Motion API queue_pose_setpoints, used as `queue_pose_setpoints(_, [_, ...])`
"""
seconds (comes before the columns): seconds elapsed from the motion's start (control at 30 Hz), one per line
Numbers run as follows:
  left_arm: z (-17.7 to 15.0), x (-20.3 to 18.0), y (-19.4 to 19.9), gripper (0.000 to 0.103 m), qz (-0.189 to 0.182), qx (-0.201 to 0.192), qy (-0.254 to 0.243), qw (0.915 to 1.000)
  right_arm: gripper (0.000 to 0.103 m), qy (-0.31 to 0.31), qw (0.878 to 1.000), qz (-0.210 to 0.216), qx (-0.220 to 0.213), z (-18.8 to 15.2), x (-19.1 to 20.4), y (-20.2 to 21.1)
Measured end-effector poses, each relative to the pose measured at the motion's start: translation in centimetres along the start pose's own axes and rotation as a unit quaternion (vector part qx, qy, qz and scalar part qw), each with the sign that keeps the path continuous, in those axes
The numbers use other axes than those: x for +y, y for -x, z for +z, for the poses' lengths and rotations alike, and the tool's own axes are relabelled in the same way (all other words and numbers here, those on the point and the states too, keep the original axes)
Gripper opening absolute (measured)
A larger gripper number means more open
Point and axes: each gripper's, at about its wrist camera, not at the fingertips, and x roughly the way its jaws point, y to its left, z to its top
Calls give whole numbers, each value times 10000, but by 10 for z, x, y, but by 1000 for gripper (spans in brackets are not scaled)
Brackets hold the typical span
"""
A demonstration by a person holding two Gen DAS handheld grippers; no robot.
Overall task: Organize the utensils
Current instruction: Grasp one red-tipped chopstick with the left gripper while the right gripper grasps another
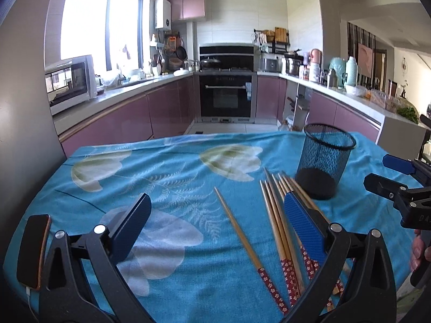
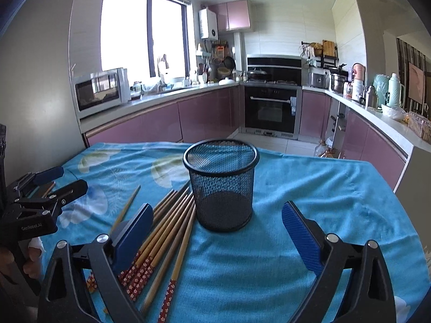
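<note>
Several wooden chopsticks [image 1: 278,223] with red flowered ends lie in a loose bundle on the blue floral tablecloth [image 1: 175,177], and one single chopstick [image 1: 242,237] lies apart to their left. A black mesh cup [image 1: 324,158] stands upright and empty just beyond their tips. My left gripper [image 1: 215,228] is open above the cloth, with the single chopstick between its fingers. My right gripper [image 2: 218,239] is open, hovering in front of the mesh cup [image 2: 222,185], with the chopstick bundle [image 2: 164,228] by its left finger. Each gripper also shows at the edge of the other view.
A phone [image 1: 33,250] with a cable lies at the table's left edge. Beyond the table's far edge is a kitchen with pink cabinets, an oven [image 2: 272,107] and a microwave [image 2: 99,91] on the counter.
</note>
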Motion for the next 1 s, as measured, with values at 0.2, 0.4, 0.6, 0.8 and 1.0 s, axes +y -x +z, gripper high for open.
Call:
queue_pose_setpoints(0.2, [-11,-3,-36,80,-290,681,-170,9971,62,233,9955,129,905,-13,12,-36])
queue_pose_setpoints(0.4, [-18,-3,-57,66,-499,1133,-158,9922,49,302,9904,256,1328,-19,15,-55])
queue_pose_setpoints(0.6, [-22,-8,-74,56,-751,1475,-218,9860,38,277,9858,326,1622,-20,16,-70])
queue_pose_setpoints(0.8, [-26,-14,-93,44,-1002,1759,-217,9791,34,303,9846,335,1688,-15,20,-75])
queue_pose_setpoints(1.0, [-23,-15,-98,22,-1116,1809,-171,9770,9,263,9830,534,1737,-13,21,-77])
